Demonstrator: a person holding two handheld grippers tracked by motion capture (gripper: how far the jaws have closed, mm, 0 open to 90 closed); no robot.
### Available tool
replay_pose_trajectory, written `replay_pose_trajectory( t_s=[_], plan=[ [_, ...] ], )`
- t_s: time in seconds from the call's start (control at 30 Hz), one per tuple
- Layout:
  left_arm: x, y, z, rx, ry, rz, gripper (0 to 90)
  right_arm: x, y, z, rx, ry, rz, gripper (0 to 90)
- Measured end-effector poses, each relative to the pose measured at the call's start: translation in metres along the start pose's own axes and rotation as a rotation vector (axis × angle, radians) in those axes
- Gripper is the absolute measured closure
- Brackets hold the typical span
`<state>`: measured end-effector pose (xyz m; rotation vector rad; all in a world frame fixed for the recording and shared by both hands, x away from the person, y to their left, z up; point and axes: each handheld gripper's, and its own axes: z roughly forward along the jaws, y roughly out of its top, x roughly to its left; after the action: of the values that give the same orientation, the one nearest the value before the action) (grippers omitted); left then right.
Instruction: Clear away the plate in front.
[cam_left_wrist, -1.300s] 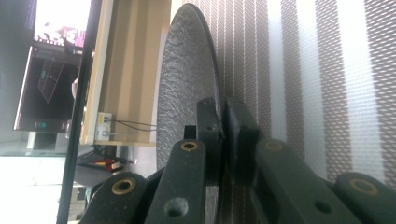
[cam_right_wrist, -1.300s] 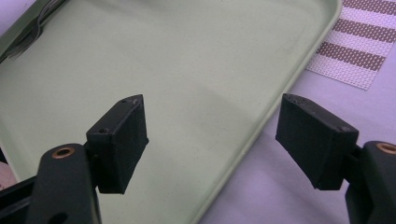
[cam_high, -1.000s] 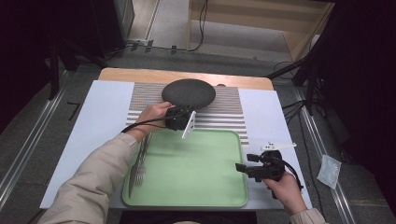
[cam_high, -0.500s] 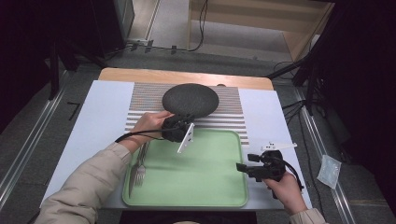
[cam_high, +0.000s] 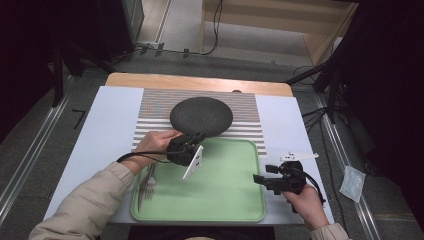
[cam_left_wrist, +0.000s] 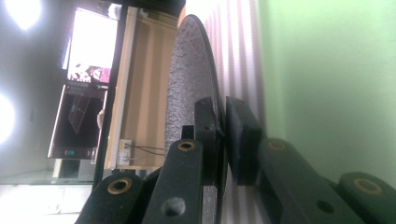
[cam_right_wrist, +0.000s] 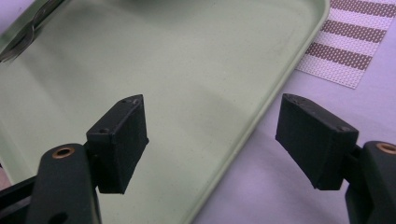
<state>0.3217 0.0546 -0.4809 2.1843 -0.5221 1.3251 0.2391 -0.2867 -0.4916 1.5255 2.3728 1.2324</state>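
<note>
A dark grey round plate (cam_high: 201, 116) lies on the striped mat (cam_high: 150, 107), its near rim over the far edge of the green tray (cam_high: 220, 200). My left gripper (cam_high: 192, 140) is shut on that near rim. In the left gripper view the two jaws pinch the plate (cam_left_wrist: 187, 84) edge-on, with my left gripper (cam_left_wrist: 222, 135) turned on its side next to the tray (cam_left_wrist: 327, 70). My right gripper (cam_high: 257, 178) stands open at the tray's right edge. Below my right gripper (cam_right_wrist: 210, 135) is the tray's rim (cam_right_wrist: 252, 126), and nothing is between the jaws.
A fork (cam_high: 148, 182) lies along the tray's left side, seen also as the fork (cam_right_wrist: 23, 37) at the far corner. The striped mat (cam_right_wrist: 345, 51) sits on a white table cover (cam_high: 100, 130). A small clear bag (cam_high: 352, 182) lies on the floor at right.
My left gripper has drawn the dark plate toward the person, so its near rim now reaches the tray's far edge. The right gripper has stayed where it was.
</note>
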Motion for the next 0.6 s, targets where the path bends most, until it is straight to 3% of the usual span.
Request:
replay_pose_trajectory(
  t_s=[0.43,0.6],
  plan=[
    [-0.013,0.012,-0.026,-0.020,-0.035,0.022,83.5,-0.001,0.000,0.000,-0.004,-0.002,-0.001,22.9],
    [-0.021,0.016,-0.035,-0.043,-0.030,0.045,83.3,0.000,0.000,0.000,-0.004,-0.003,-0.003,22.9]
  ],
)
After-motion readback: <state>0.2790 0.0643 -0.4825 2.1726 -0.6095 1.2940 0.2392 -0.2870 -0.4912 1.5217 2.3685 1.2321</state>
